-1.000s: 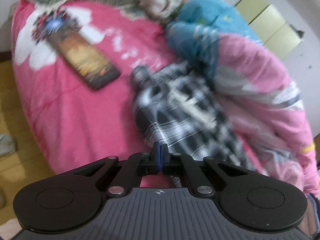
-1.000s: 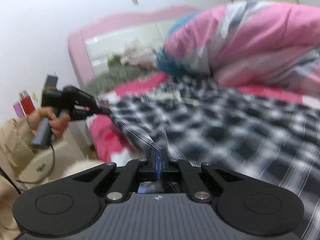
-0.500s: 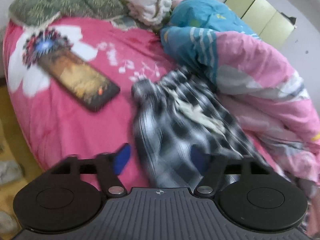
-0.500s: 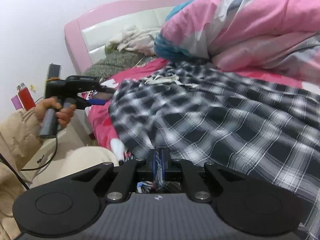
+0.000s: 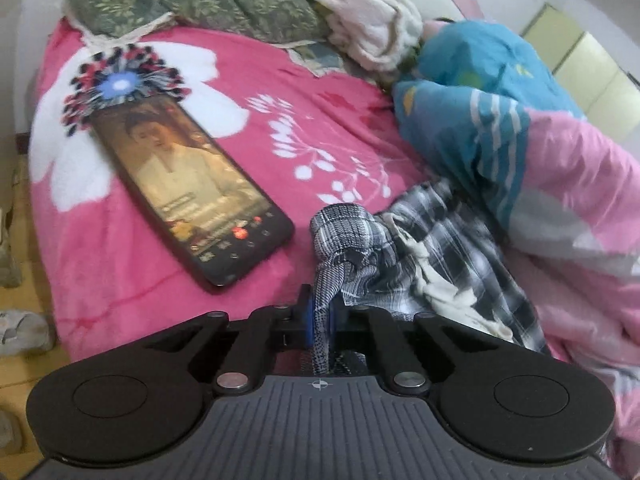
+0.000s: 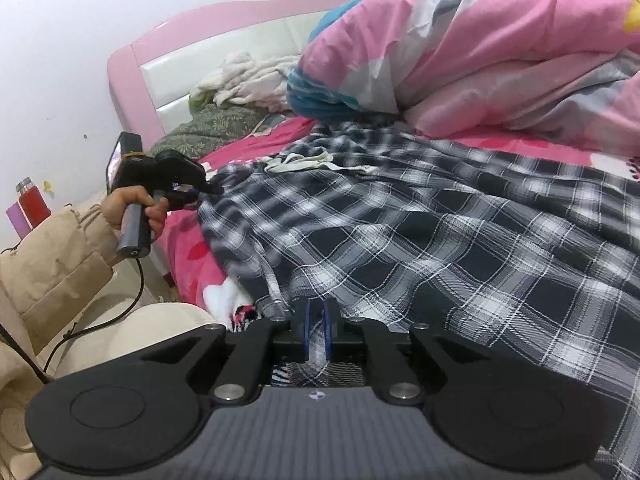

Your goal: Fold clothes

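The black-and-white checked cotton garment [image 6: 420,216] lies spread on the pink flowered bed cover [image 5: 168,264], its long axis running from the near bed edge toward the headboard; the left tongs [image 5: 320,320] are clenched on a bunched corner at the far end, the right tongs [image 6: 316,328] clenched on the near hem; the cloth stretches between them, so either hand could carry its end across.

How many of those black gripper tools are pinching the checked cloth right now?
2. The left gripper pinches a bunched end of the checked cloth near the phone; the right gripper pinches its near edge, by the bed's side.
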`<state>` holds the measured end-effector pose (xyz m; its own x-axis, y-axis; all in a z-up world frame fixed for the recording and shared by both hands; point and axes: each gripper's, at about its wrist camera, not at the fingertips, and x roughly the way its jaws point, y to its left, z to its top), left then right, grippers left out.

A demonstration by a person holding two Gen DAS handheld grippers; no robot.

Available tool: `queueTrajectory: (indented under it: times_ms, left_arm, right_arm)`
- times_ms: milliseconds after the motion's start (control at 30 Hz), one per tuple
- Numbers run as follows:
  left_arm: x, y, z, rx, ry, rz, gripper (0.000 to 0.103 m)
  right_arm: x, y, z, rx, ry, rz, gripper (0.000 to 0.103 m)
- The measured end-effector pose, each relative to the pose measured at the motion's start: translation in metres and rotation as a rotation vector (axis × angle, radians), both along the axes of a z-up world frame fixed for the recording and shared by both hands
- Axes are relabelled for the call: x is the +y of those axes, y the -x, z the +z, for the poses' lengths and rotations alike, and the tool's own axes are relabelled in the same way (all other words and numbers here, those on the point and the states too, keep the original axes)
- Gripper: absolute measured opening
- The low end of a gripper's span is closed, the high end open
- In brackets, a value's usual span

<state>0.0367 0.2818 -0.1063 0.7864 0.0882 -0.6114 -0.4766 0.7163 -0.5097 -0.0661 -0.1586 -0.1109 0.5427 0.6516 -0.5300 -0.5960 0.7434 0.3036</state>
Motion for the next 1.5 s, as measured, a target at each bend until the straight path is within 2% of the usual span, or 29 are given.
queueTrajectory:
  times_ms: [200,300,367,433,500,567,700,767,900,933,967,1000,1033,1100,1167,1300,1333,1367,1400,1433,1500]
  left_arm:
    - [0.001,-0.001,-0.004,0.027,-0.010,-0.007,0.009]
    - [-0.003,0.007,0.002,0.042,-0.038,-0.019,0.019]
    - [-0.007,0.016,0.007,0.046,-0.065,-0.019,0.036]
    - [-0.013,0.032,0.013,0.038,-0.105,0.000,0.042]
    - [-0.026,0.048,0.022,0.018,-0.164,-0.004,0.044]
    - [-0.042,0.061,0.029,-0.005,-0.213,-0.057,0.044]
    - [-0.084,0.070,0.036,-0.027,-0.270,-0.268,0.044]
    - [-0.098,0.071,0.033,-0.011,-0.221,-0.345,0.044]
    - [-0.098,0.072,0.017,0.041,-0.014,-0.374,0.044]
    - [-0.095,0.073,0.013,0.051,0.038,-0.368,0.044]
    - [-0.093,0.073,0.009,0.056,0.070,-0.358,0.044]
    - [-0.092,0.074,0.007,0.059,0.094,-0.347,0.044]
    - [-0.090,0.075,0.004,0.063,0.118,-0.335,0.044]
    - [-0.087,0.077,-0.001,0.069,0.166,-0.313,0.044]
    - [-0.088,0.078,-0.002,0.066,0.165,-0.305,0.043]
    - [-0.094,0.078,-0.001,0.059,0.135,-0.296,0.036]
    - [-0.096,0.077,0.000,0.057,0.119,-0.296,0.027]
    - [-0.098,0.077,0.001,0.054,0.108,-0.300,0.011]
    - [-0.098,0.077,0.001,0.052,0.105,-0.304,0.005]
    - [-0.098,0.078,0.002,0.044,0.109,-0.301,0.001]
    - [-0.095,0.081,0.006,0.023,0.120,-0.292,0.000]
  right_arm:
    - [-0.002,0.000,-0.003,0.001,0.011,-0.019,0.007]
    - [-0.011,0.004,-0.001,-0.008,0.010,-0.058,0.007]
    - [-0.022,0.010,0.003,-0.016,-0.004,-0.097,0.007]
    - [-0.036,0.018,0.007,-0.022,-0.020,-0.139,0.007]
    - [-0.048,0.027,0.008,-0.023,-0.031,-0.170,0.007]
    - [-0.055,0.035,0.006,-0.015,-0.042,-0.186,0.007]
    - [-0.058,0.046,-0.001,0.008,-0.058,-0.190,0.007]
    - [-0.058,0.051,-0.003,0.018,-0.068,-0.187,0.007]
    - [-0.060,0.062,-0.004,0.028,-0.093,-0.170,0.008]
    - [-0.056,0.064,-0.004,0.017,-0.084,-0.154,0.009]
    - [-0.051,0.066,-0.003,0.000,-0.070,-0.134,0.019]
    - [-0.045,0.067,-0.002,-0.022,-0.050,-0.113,0.033]
    - [-0.034,0.068,0.000,-0.061,-0.013,-0.080,0.038]
    - [-0.011,0.070,0.002,-0.153,0.074,-0.002,0.040]
    - [0.010,0.069,0.003,-0.239,0.147,0.063,0.040]
    - [0.036,0.053,-0.008,-0.294,0.235,0.119,0.038]
    - [0.041,0.049,-0.012,-0.303,0.262,0.123,0.038]
    - [0.042,0.046,-0.013,-0.299,0.271,0.119,0.032]
    - [0.040,0.042,-0.013,-0.289,0.270,0.110,0.003]
    - [0.038,0.038,-0.013,-0.279,0.269,0.101,0.001]
    - [0.034,0.031,-0.014,-0.259,0.267,0.083,0.000]
